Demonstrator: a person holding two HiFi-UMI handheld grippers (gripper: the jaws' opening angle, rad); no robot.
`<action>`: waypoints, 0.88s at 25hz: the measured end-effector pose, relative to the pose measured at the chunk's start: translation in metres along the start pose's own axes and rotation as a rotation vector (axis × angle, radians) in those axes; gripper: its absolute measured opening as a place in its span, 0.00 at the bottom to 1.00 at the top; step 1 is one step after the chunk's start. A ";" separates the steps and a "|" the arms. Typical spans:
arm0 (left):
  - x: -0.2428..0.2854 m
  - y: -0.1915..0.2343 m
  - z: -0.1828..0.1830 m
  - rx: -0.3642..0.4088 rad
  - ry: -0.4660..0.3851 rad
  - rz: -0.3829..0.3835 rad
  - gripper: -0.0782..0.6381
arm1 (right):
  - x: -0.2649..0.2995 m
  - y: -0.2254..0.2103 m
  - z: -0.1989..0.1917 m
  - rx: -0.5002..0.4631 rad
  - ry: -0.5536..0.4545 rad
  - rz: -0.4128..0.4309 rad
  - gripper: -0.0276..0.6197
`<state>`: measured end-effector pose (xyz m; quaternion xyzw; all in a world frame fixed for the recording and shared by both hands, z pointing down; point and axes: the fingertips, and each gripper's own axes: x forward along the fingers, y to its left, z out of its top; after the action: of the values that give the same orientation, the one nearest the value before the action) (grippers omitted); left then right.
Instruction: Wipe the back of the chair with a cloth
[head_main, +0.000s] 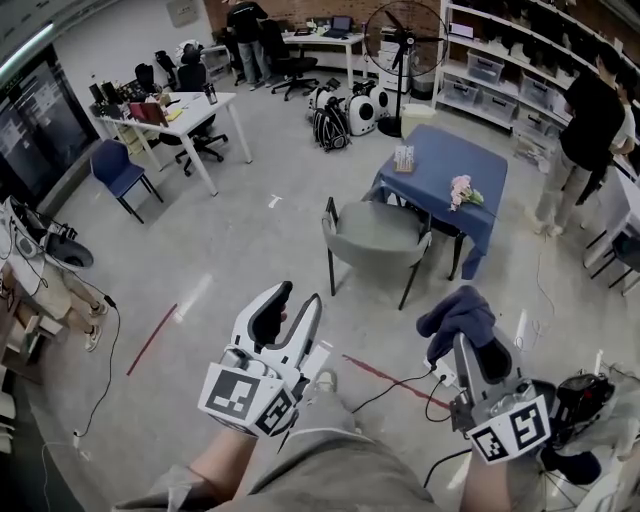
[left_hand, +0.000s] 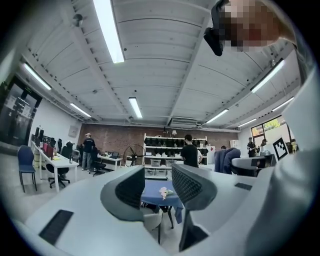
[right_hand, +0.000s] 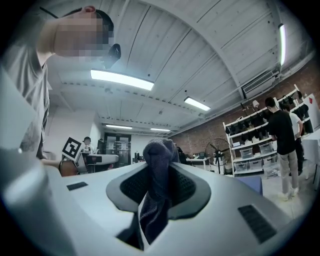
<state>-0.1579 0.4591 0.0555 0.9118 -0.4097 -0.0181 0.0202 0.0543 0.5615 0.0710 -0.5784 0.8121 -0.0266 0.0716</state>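
Foreground: a person's two hand-held grippers reach out level over a workshop floor. The left gripper (head_main: 298, 300) has its jaws standing apart with nothing between them; in the left gripper view (left_hand: 157, 186) only the distant room shows through the gap. The right gripper (head_main: 468, 342) is clamped on a dark blue cloth (head_main: 455, 312), whose bunched end pokes out past the jaw tips and whose tail hangs down between the pads in the right gripper view (right_hand: 159, 165). The grey chair (head_main: 375, 232) stands well ahead of both grippers, untouched and apart from the cloth, pulled up just beside a worktop (head_main: 470, 160) draped in blue fabric. A small bunch of pink flowers (head_main: 462, 190) lies on that worktop. Behind it, a pedestal fan (head_main: 405, 40) stands before storage shelves, and a person in a black top (head_main: 590, 120) stands at the far right. A red tape line (head_main: 152, 340) marks the floor to the left.
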 end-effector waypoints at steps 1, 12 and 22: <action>0.003 0.000 -0.002 -0.001 0.007 -0.003 0.37 | 0.003 -0.002 -0.001 -0.003 0.003 0.004 0.21; 0.052 0.053 -0.047 -0.180 0.032 0.019 0.43 | 0.060 -0.033 -0.048 0.013 0.058 0.002 0.21; 0.162 0.126 -0.109 -0.242 0.204 0.010 0.43 | 0.170 -0.090 -0.082 0.017 0.128 -0.016 0.21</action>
<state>-0.1390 0.2563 0.1686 0.8976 -0.4051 0.0256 0.1718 0.0722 0.3676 0.1488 -0.5815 0.8100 -0.0711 0.0242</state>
